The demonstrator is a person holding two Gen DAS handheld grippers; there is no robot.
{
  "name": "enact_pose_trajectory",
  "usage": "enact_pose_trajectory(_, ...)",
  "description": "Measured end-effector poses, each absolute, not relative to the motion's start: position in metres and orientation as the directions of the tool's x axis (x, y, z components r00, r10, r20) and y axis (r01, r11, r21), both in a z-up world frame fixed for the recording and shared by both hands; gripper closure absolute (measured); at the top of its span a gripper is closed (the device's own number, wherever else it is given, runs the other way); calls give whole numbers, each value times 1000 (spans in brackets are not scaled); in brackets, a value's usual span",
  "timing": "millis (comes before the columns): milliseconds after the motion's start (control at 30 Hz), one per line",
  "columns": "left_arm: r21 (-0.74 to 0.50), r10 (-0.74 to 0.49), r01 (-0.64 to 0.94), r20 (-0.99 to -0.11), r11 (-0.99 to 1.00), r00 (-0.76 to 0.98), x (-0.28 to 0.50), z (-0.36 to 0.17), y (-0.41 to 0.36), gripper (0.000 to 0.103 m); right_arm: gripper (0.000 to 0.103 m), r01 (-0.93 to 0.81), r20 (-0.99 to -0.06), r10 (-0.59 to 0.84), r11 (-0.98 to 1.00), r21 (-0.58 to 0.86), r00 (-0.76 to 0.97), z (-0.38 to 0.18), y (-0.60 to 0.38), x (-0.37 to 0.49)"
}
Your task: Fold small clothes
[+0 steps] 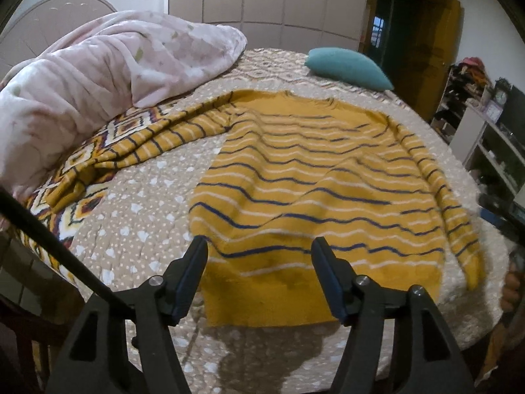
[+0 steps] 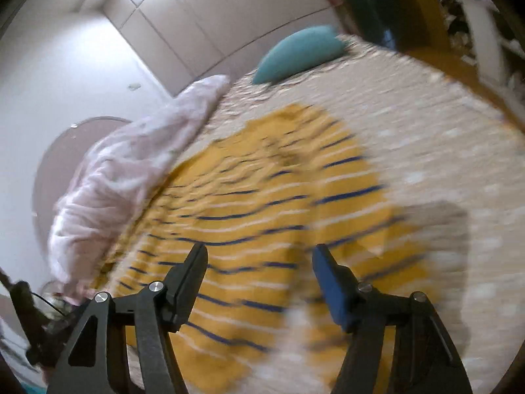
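The yellow striped sweater [image 1: 315,177] lies spread flat on the quilted bedspread [image 1: 137,223], hem nearest the cameras. One sleeve [image 1: 131,151] trails off the sweater toward the pink duvet [image 1: 98,65], which is heaped beside it. The other sleeve [image 1: 452,203] runs down the sweater's opposite edge. A teal pillow [image 1: 347,67] sits beyond the sweater's collar. The left gripper [image 1: 259,246] hovers over the sweater's hem, fingers spread wide, holding nothing. The right gripper [image 2: 259,252] sits above the sweater [image 2: 262,197], fingers likewise wide and empty; that view is motion-blurred.
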State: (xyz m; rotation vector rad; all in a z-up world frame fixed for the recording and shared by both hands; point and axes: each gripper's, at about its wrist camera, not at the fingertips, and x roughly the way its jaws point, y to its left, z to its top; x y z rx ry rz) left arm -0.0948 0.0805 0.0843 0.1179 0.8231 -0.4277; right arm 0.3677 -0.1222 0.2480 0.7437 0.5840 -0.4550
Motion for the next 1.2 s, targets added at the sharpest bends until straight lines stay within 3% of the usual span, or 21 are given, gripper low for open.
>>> enact_pose_trajectory(67, -47, -307, 412, -745, 910, 592, -92, 77, 79, 39, 30, 636, -695, -220, 646, 422, 684, 239, -127, 349)
enact_pose_trajectory(200, -27, -301, 431, -755, 902, 583, -93, 71, 74, 39, 30, 672, -753, -176, 607, 423, 634, 209, -130, 339)
enact_pose_trajectory(267, -18, -303, 441, -753, 897, 584, -95, 72, 73, 39, 40, 673, -763, -173, 616, 410, 623, 201, -125, 343)
enact_pose_trajectory(333, 0, -294, 442, -747, 897, 597, -95, 75, 72, 39, 80, 674, -770, -196, 640, 369, 607, 204, -124, 347)
enact_pose_trajectory(367, 7, -290, 440, -743, 898, 603, -94, 76, 73, 38, 91, 639, -754, -148, 648, 415, 640, 209, -129, 347)
enact_pose_trajectory(433, 9, -284, 430, -739, 903, 611, -90, 80, 77, 37, 95, 628, -748, -145, 657, 418, 648, 219, -138, 350)
enact_pose_trajectory(633, 12, -248, 367, -717, 930, 651, -67, 87, 92, 37, 96, 789, -742, -441, 584, 190, 505, 280, -224, 339)
enact_pose_trajectory(700, 3, -232, 335, -717, 942, 658, -58, 87, 100, 36, 96, 888, -716, -625, 460, -16, 311, 291, -256, 343)
enact_pose_trajectory(800, -49, -232, 290, -732, 956, 641, -44, 84, 115, 35, 93, 938, -691, -717, 295, -183, 91, 291, -280, 348)
enact_pose_trajectory(867, -71, -230, 267, -741, 961, 631, -38, 79, 125, 32, 75, 943, -713, -680, 323, -83, 170, 291, -273, 347)
enact_pose_trajectory(900, -70, -222, 257, -746, 964, 628, -36, 75, 127, 31, 57, 933, -718, -652, 359, -9, 244, 289, -261, 347)
enact_pose_trajectory(933, -66, -212, 249, -755, 966, 621, -34, 70, 129, 31, 48, 918, -719, -627, 394, 38, 299, 286, -251, 348)
enact_pose_trajectory(1033, -84, -220, 249, -778, 965, 588, -29, 59, 132, 31, 48, 803, -745, -430, 548, 233, 509, 266, -207, 364)
enact_pose_trajectory(1133, -141, -271, 270, -798, 953, 539, -27, 47, 133, 31, 48, 623, -710, -133, 607, 494, 692, 234, -157, 383)
enact_pose_trajectory(1200, -168, -302, 294, -810, 941, 503, -27, 39, 128, 31, 48, 540, -675, -4, 605, 586, 737, 217, -126, 393)
